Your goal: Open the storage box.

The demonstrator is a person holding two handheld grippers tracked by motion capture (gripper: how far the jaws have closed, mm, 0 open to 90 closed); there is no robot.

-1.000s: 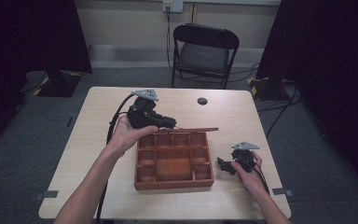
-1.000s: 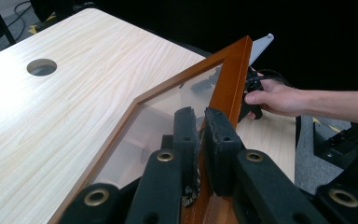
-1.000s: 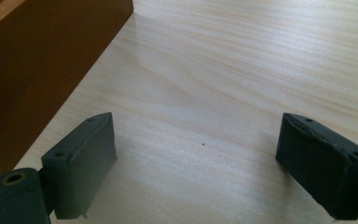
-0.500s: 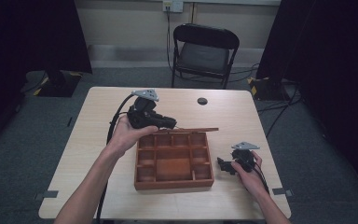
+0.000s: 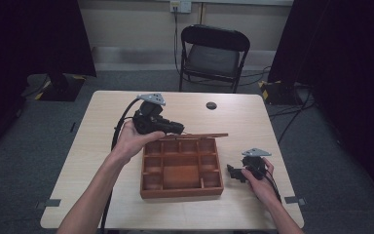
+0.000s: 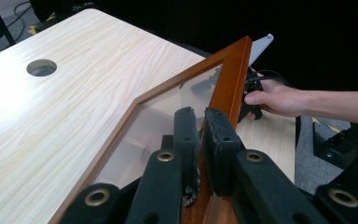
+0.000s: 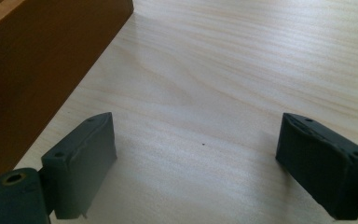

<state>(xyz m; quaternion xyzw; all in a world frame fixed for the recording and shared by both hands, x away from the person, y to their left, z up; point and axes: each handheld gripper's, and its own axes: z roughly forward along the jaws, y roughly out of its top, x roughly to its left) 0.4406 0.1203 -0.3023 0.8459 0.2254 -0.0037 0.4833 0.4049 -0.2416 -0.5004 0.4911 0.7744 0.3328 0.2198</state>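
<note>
A wooden compartment box (image 5: 181, 193) sits on the table's middle. Its glass-paned lid (image 5: 198, 136) stands swung up at the box's far edge. My left gripper (image 5: 177, 129) is shut on the lid's wooden frame. In the left gripper view both pads of the left gripper (image 6: 201, 116) press on the frame (image 6: 234, 77) beside the glass pane (image 6: 163, 114). My right gripper (image 5: 232, 173) rests on the table just right of the box, jaws wide open. The right gripper (image 7: 196, 144) has only bare tabletop between its pads, with the box's side wall (image 7: 37, 60) at its left.
A round cable hole (image 5: 211, 105) lies in the light wood table (image 5: 92, 161) behind the box. A black folding chair (image 5: 214, 53) stands past the far edge. A cable (image 5: 119, 131) trails from the left gripper over the table's left half.
</note>
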